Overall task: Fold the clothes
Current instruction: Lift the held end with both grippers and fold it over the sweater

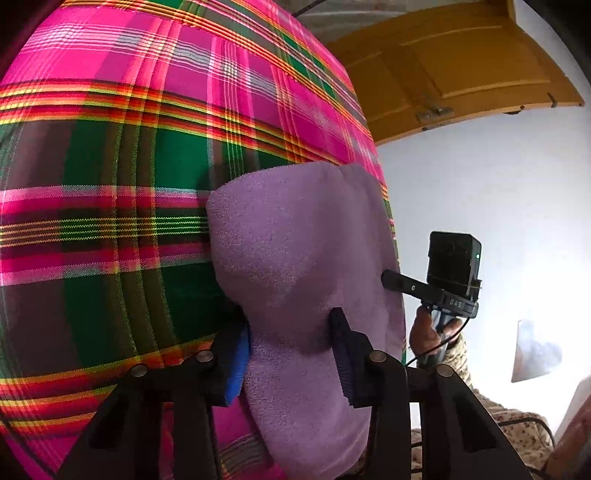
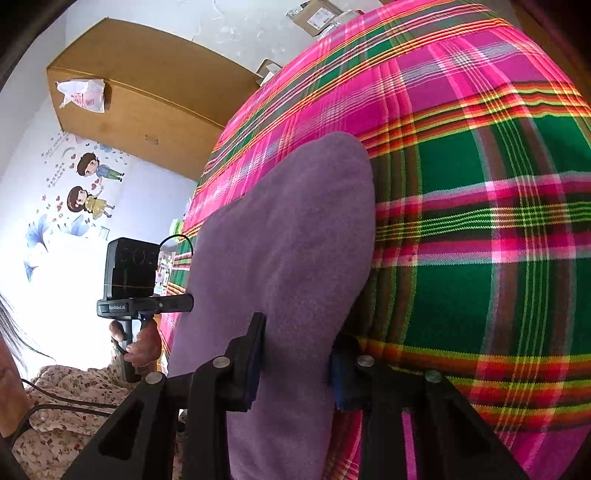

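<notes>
A lilac fleece cloth lies bunched on a pink and green plaid sheet. My left gripper is shut on the cloth's near end, and the fabric is pinched in between the two pads. In the right wrist view the same cloth rises from my right gripper, whose pads also press on it, with the plaid sheet to its right. Each view shows the other tool's black camera block at the cloth's far side, held by a hand.
An orange-brown door and a white wall stand beyond the bed's right edge. A brown cabinet with a plastic bag on it, cartoon wall stickers and cardboard boxes lie to the left. Floral fabric and a cable are close below.
</notes>
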Tool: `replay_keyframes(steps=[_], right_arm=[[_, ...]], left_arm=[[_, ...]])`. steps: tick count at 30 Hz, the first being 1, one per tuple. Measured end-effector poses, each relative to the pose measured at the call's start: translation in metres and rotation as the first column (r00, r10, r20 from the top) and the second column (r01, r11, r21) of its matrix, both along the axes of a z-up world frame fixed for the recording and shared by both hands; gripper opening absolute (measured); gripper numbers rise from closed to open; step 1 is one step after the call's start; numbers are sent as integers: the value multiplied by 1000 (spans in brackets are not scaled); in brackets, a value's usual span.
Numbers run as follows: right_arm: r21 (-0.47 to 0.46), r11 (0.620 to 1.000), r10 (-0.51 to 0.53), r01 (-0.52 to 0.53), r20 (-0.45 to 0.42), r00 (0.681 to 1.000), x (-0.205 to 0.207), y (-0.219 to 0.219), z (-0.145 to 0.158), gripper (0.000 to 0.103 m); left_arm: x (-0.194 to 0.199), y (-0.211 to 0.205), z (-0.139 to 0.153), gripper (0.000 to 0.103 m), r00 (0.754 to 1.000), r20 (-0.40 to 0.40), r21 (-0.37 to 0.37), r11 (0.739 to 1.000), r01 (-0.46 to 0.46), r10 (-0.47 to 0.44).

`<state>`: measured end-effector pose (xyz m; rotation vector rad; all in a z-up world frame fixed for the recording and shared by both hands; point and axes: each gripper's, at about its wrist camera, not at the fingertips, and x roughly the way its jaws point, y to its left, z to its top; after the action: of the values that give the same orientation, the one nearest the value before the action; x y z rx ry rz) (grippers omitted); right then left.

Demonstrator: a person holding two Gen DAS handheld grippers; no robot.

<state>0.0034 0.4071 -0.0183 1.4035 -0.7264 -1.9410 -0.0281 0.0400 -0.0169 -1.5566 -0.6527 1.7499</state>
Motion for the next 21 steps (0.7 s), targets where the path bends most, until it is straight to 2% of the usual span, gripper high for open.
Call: replay_keyframes(steps=[3,8,14,21], right_arm=[[2,1000,-8,8,-4,1000,-1,-3,0,30],[15,1000,-12,12,-21,1000,0,-3,-1,29],[83,997,0,5,-69,998,1,-7,3,26],[125,992,-8,18,-81,997,3,-7,5,25]], left_arm=[[0,3,4,41,1000,-18,-27,1000,3,-3],[-2,0,2,41,1000,-11,-20,1000,-10,10],[-3,1,2,40,1000,-11,-16,1000,-18,18],[-6,7,4,39,1000,-28,-30,999,-15,14]])
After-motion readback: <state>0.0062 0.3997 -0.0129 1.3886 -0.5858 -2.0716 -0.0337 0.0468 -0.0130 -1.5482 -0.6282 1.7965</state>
